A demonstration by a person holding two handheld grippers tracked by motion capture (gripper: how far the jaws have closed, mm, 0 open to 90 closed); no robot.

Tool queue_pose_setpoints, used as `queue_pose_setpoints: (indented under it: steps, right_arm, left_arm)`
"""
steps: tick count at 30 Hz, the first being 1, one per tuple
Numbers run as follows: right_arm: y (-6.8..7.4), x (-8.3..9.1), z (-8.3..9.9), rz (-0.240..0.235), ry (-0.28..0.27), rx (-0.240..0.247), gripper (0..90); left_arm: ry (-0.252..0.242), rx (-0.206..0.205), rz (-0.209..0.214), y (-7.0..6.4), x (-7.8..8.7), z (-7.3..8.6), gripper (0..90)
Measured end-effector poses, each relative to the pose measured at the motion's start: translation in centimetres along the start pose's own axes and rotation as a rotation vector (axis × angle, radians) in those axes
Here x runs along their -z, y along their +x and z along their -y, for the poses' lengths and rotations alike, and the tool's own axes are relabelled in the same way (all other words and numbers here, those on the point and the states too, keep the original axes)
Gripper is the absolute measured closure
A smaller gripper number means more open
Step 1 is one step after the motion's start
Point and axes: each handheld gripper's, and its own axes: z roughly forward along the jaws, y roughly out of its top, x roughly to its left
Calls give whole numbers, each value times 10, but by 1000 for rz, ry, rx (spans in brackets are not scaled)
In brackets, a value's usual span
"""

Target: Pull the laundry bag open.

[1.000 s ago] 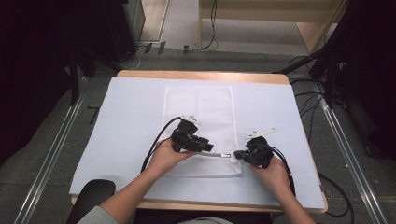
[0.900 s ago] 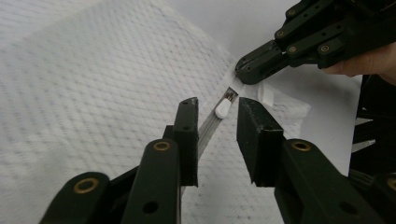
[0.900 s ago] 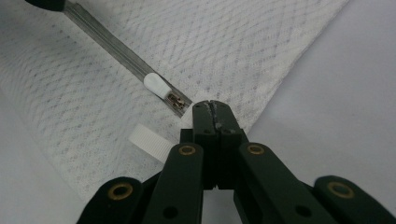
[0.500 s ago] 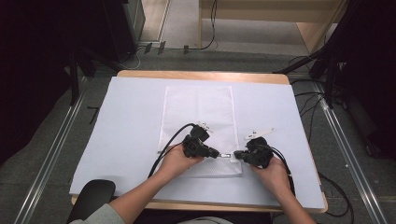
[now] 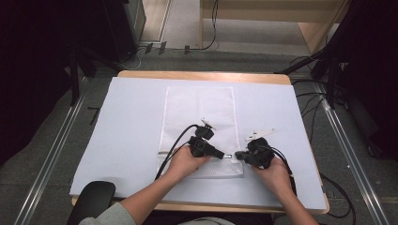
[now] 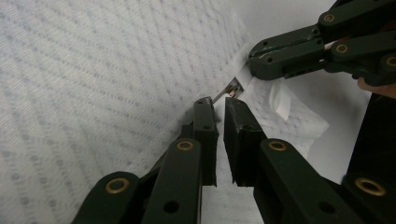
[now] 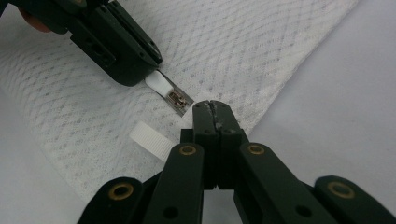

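Even bright light overhead; dark, dim surroundings.

- The mesh bag, centre of the high view, is white netted cloth, matt, with a fine diamond weave.
- Its zip pull looks like shiny metal, with a smooth white tab beside it.
- A ribbed white cloth loop lies at the bag's edge.
- The left tongs and right tongs are matt black plastic with brass-coloured rivets.
- The table shows a pale wood edge under a smooth, matt light sheet.
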Motion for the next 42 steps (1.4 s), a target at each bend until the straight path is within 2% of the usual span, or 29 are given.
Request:
queue_pose_setpoints:
  steps: [2,5,8,12,16,19,21,27,29,31,34,38,42]
  right_arm:
    - [0,0,0,3,0,4,900]
    - [1,0,0,4,1,4,900]
    - [1,0,0,4,1,4,900]
    - [1,0,0,4,2,5,900]
    - [1,0,0,8,2,3,900]
    - [1,0,0,3,2,4,900]
    - [1,0,0,4,2,2,900]
    - [2,0,0,7,1,2,900]
    - [2,-1,-1,9,1,4,900]
    - [2,-1,-1,10,1,4,900]
    - [2,-1,-1,9,5,5,900]
    - [2,-1,-3,10,9,6,900]
    - [3,-2,-3,8,8,9,900]
  left_arm:
    - [5,-2,1,0,-1,-1,835]
    - [-3,21,13,-2,-3,-2,818]
    - [-2,22,19,-3,-3,-1,770]
    - [9,7,32,-3,-5,-2,792]
    - [4,13,40,-5,-8,-3,796]
    - [6,-13,19,-11,-11,-4,800]
    - [15,-38,-2,-12,-12,-5,852]
    - [16,-22,11,-7,-10,-7,870]
    - [21,-32,11,-6,-10,-7,871]
    - [26,-64,15,-4,-8,-8,870]
    - [25,-53,38,-2,-9,-9,868]
    - [27,-51,34,-2,-10,-9,870]
    - [29,-18,49,0,-9,-10,876]
